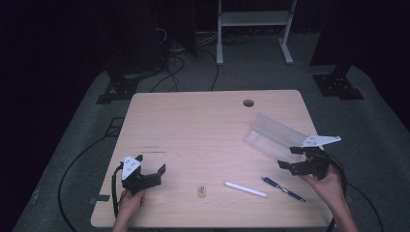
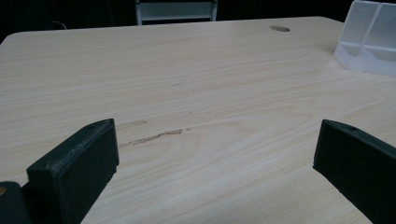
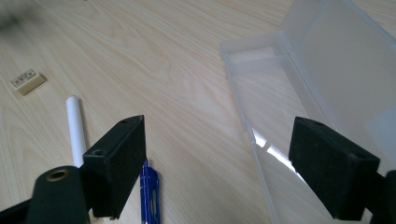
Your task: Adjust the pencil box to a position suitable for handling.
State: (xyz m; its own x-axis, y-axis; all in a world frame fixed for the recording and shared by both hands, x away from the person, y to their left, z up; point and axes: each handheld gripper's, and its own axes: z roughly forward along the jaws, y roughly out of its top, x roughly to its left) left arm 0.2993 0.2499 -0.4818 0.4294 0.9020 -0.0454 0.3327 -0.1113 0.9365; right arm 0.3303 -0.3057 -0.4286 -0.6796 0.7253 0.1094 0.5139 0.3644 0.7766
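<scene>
I hold a pair of black tongs in each hand over a pale wooden table (image 1: 193, 125). My left tongs (image 1: 151, 170) hover near the table's near left corner, jaws wide apart, gripping nothing; in the left gripper view (image 2: 215, 158) bare wood lies between the jaws.

My right tongs (image 1: 289, 157) are at the right side of the table, jaws also wide apart and empty. They sit just at the near end of a clear plastic case (image 1: 271, 136), which lies open on the right half of the table with its lid tilted up behind it. In the right gripper view (image 3: 217, 163) the case (image 3: 299, 93) runs away from the right jaw, and I see nothing inside it.

A blue pen (image 1: 283, 188) lies flat on the table near the front edge, close under my right hand (image 1: 328, 186). In the right gripper view the pen (image 3: 150, 193) shows just beside the left jaw. A white stick (image 1: 245, 189), pen-shaped, lies just left of the blue pen, apart from it. Further left is a small tan eraser (image 1: 201, 191), between my two hands. A round hole (image 1: 248, 103) sits near the table's far edge.
</scene>
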